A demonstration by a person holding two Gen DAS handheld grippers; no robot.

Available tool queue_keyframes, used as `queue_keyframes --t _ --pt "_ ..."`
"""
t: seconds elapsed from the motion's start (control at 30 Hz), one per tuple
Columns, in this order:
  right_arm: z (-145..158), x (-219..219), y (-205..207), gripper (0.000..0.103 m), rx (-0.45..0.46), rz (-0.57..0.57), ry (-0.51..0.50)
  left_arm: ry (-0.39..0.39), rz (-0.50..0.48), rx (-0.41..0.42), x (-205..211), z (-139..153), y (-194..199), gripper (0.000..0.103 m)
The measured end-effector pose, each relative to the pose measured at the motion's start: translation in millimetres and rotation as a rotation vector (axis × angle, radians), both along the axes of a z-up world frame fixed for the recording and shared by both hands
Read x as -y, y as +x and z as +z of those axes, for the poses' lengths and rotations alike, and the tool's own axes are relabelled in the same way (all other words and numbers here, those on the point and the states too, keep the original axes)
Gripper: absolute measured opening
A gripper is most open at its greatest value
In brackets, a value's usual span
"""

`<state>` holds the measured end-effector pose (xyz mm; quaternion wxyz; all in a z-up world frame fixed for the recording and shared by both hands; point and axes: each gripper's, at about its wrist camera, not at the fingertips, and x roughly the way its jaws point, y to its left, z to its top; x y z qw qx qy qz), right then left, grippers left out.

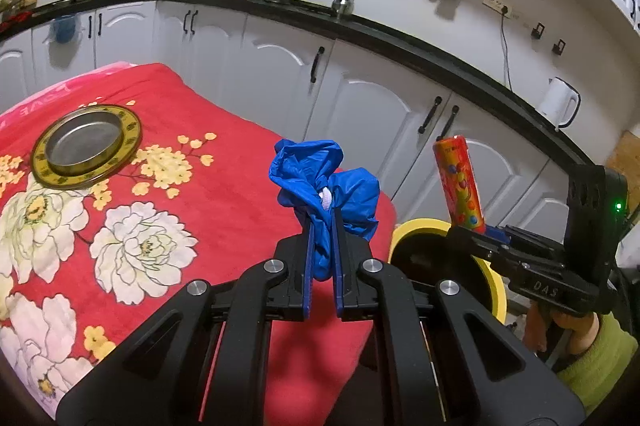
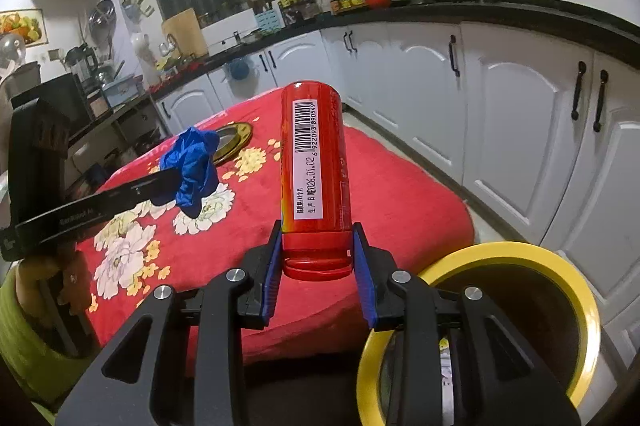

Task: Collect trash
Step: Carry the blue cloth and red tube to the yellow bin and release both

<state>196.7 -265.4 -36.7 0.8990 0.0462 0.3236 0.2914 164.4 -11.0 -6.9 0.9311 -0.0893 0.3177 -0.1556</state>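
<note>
Beside the red floral-cloth table (image 1: 224, 161), at its near corner toward the white cabinets (image 1: 360, 93), stands a yellow-rimmed bin (image 2: 516, 254) with a dark interior; the bin serves here as the landmark. The table lies to the left of the bin and carries, on its far side from the bin, a round metal dish with a gold patterned rim (image 1: 86, 145). A black counter (image 1: 400, 33) runs above the cabinets behind the bin, with a white kettle (image 1: 558, 103) and a steel teapot (image 1: 343, 3) on it and utensils hanging on the wall above. The right gripper (image 2: 318, 258) is just left of the bin's rim and above the table corner; its blue fingers (image 2: 272, 266) are closed on the capped end of a red cylindrical can (image 2: 316, 165), which points away from the camera and shows a white barcode label. In the left wrist view the same can (image 1: 460, 181) stands upright directly over the bin's near rim (image 1: 420, 226). The left gripper (image 1: 324, 250) is over the table edge to the left of the bin; its fingers (image 1: 308, 266) are pressed together on a crumpled blue plastic bag (image 1: 320, 177), held clear of the cloth. A small white scrap (image 1: 326, 199) shows within the bag's folds.
</note>
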Motion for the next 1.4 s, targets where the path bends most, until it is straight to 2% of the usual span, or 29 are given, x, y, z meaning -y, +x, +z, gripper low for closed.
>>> queue_keyframes --t 0.3,0.83,0.97,1.2,1.4 --pt "6 29 -15 0.031 0.034 -0.077 -0.007 -0.009 -0.042 0.006 20 3 -4 0.004" --pt "-5 95 -30 0.031 0.008 -0.232 -0.014 0.036 -0.166 0.005 85 0 -3 0.004" --pt "-10 109 -32 0.030 -0.003 -0.260 -0.023 0.051 -0.198 -0.006 101 -7 -2 0.004" --pt "-26 129 -35 0.022 -0.028 -0.297 -0.031 0.081 -0.254 -0.030 131 -20 2 0.004" --pt "-48 143 -34 0.022 -0.088 -0.331 -0.016 0.085 -0.294 -0.107 159 -53 18 0.004"
